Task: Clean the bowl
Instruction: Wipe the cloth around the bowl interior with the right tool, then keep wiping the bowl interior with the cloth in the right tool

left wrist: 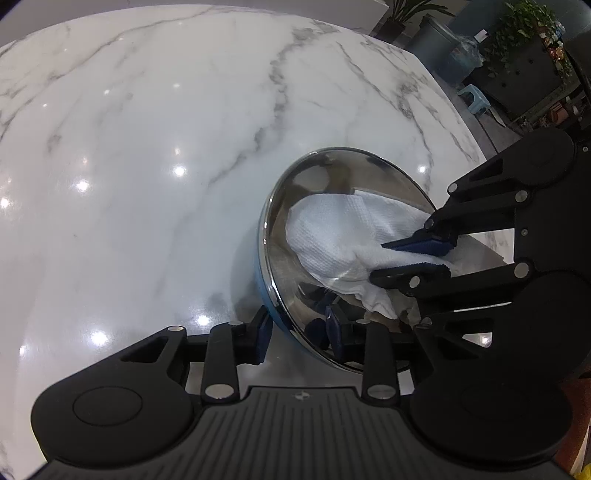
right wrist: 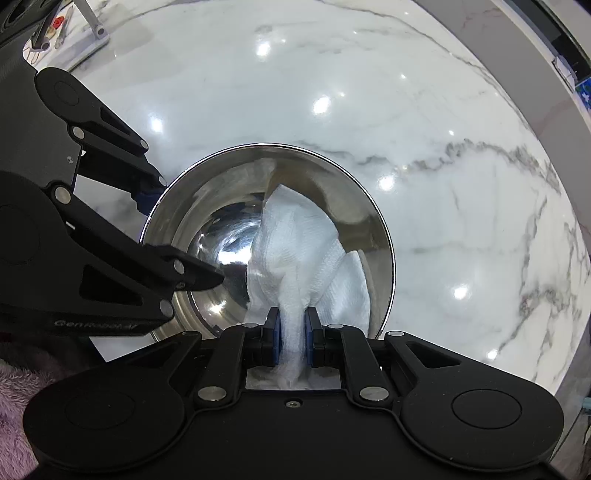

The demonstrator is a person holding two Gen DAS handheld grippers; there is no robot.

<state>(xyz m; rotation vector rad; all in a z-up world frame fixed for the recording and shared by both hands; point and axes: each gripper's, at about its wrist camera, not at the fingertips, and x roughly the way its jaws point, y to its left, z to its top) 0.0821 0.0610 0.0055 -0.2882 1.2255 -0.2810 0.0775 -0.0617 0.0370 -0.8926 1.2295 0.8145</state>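
A shiny steel bowl with a blue outer wall stands tilted on the white marble table. My left gripper is shut on the bowl's rim, one finger outside and one inside. My right gripper is shut on a white paper towel that lies pressed against the bowl's inner wall. In the left wrist view the right gripper comes in from the right with the towel spread inside the bowl. In the right wrist view the left gripper holds the rim at the bowl's left side.
Potted plants, a grey bin and a small blue stool stand beyond the table's far right edge. A purple fluffy cloth shows at the lower left. A metal stand sits at the table's far left.
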